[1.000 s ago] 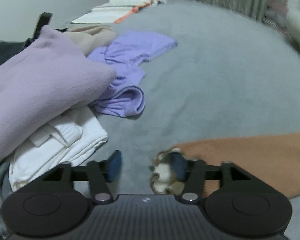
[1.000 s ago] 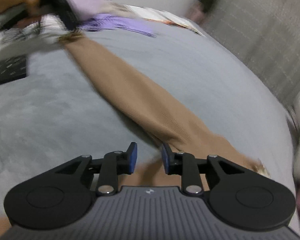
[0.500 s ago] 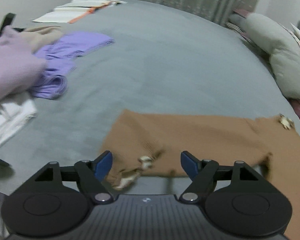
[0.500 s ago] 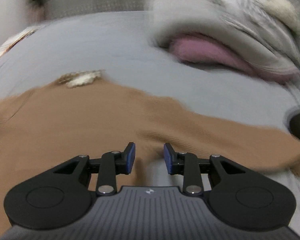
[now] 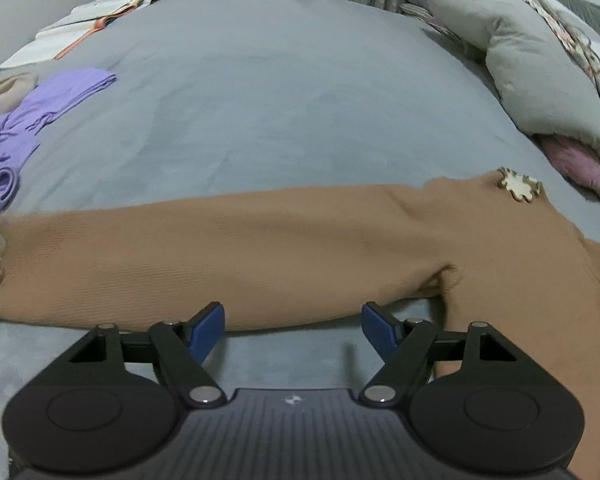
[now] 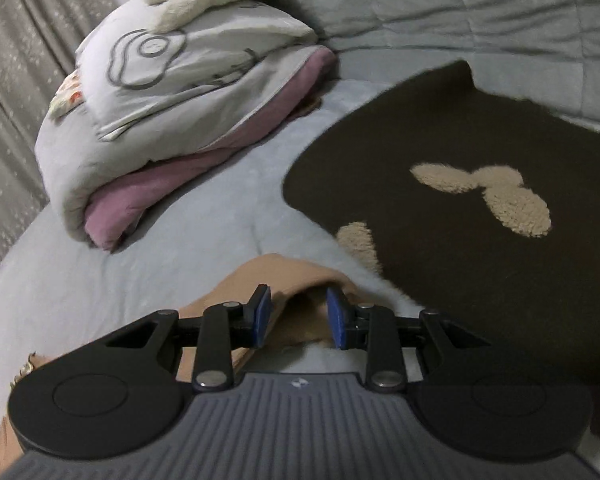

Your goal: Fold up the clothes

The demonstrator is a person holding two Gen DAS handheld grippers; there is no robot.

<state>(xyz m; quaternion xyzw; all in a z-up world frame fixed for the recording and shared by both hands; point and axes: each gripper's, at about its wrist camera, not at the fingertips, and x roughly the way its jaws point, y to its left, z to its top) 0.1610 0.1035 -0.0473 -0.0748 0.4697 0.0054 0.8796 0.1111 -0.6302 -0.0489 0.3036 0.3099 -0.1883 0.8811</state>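
A tan knit sweater (image 5: 260,256) lies spread on the grey bed (image 5: 280,100), one sleeve stretched out to the left, a white flower patch (image 5: 518,184) near its shoulder. My left gripper (image 5: 292,330) is wide open and empty, just in front of the sleeve's near edge. In the right wrist view a fold of the same tan sweater (image 6: 284,276) lies under and between the fingers of my right gripper (image 6: 298,316). Its jaws stand partly open, apart from the cloth.
A purple garment (image 5: 32,120) and a beige one (image 5: 0,92) lie at the far left, with papers (image 5: 72,28) behind. Folded grey quilts (image 5: 532,64) sit at the right; they also show in the right wrist view (image 6: 172,92). A dark brown fleece blanket (image 6: 480,208) lies right of my right gripper.
My left gripper let go of the sleeve cuff and opened wide; the sleeve now lies flat. My right gripper swung right toward the quilts and dark blanket, its jaws opening a little.
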